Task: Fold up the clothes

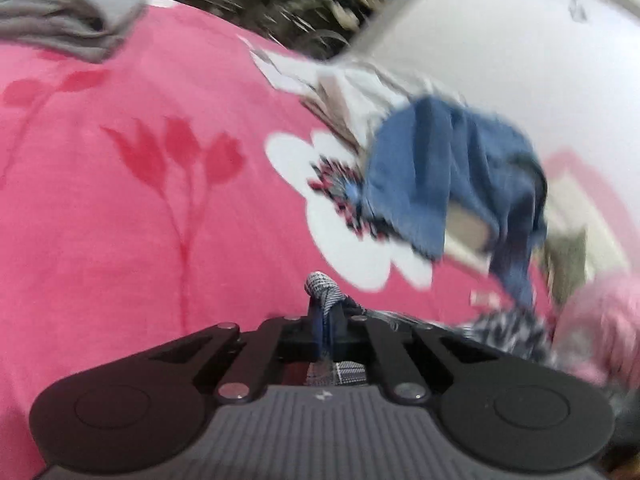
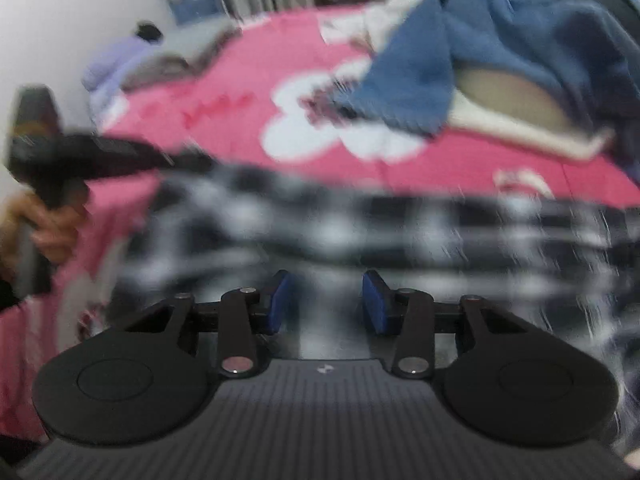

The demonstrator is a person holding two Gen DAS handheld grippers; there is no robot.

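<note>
A blue denim garment (image 1: 448, 176) lies on the pink flowered bedspread (image 1: 140, 200), folded grey clothes (image 1: 68, 20) at the bedspread's far left, a black-and-white checked garment (image 2: 360, 232) nearest.

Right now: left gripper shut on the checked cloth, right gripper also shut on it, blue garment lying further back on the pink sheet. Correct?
Not quite. The right gripper is open: the right wrist view shows its blue pads apart, checked cloth ahead of them. Left gripper is shut on the checked cloth, blue garment further back on the pink sheet.
</note>
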